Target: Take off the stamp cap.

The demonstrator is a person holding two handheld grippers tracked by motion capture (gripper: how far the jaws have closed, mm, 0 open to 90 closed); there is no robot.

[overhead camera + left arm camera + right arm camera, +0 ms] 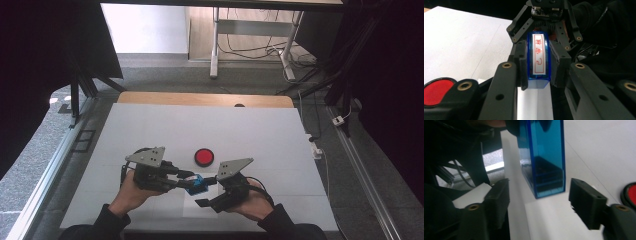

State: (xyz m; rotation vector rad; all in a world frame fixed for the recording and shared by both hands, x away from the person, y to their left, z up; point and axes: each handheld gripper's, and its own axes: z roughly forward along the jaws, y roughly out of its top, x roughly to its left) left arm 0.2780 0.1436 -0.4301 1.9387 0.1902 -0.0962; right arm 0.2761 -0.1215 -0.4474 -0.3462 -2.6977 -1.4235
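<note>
Step in hand looks like a two-gripper job on the blue stamp point(538, 60), right side lining up on its lower end. Left gripper point(539, 63) is pinching the stamp: pads flat on both long blue sides, label with red characters facing its camera, stamp sitting dead centre between the jaws and held above a white sheet of paper point(534, 102) directly under the tips. Right gripper point(539, 202) has its jaws spread, partly drawn in, one either side of the stamp's translucent blue base with a clear gap on each side; nothing touching yet, so no grip there. In the right gripper view the stamp hangs just ahead of and between the tips, its dark inner block visible through the shell, white paper beneath. From the high view both grippers point(192, 186) meet nose to nose over the paper near the table's point(150, 130) front edge, stamp between them. Red ink pad point(204, 156), round, sits just beyond the tips, apart from both; its edge also shows at the far right of the right gripper's jaws. Next move, my read: right needs to finish closing squarely on the base without knocking it, left holding firm, so the stamp doesn't twist when the two pull against each other
</note>
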